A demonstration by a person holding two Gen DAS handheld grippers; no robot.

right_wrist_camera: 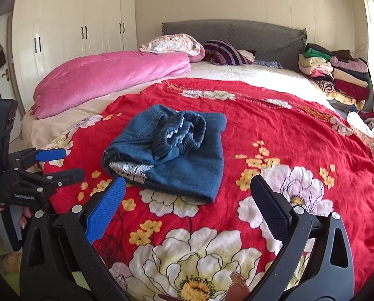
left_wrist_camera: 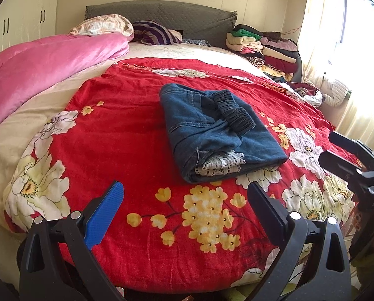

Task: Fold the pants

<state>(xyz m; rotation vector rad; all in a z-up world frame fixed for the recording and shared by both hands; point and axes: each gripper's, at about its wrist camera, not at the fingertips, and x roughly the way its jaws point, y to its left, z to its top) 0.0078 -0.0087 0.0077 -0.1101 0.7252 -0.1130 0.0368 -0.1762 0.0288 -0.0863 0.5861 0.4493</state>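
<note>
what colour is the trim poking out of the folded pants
White lace trim on the dark blue denim pants; clearest in the left wrist view.

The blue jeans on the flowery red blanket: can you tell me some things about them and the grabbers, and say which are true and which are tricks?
1. The blue denim pants lie folded into a bundle on the red floral blanket. True.
2. The left gripper is squeezing the pants. False: it is open, short of them.
3. The right gripper is open and holds nothing. True.
4. The pink quilt covers the pants. False: it lies apart, along the bed's side.
5. White lace trim peeks from the bundle. True.
</note>
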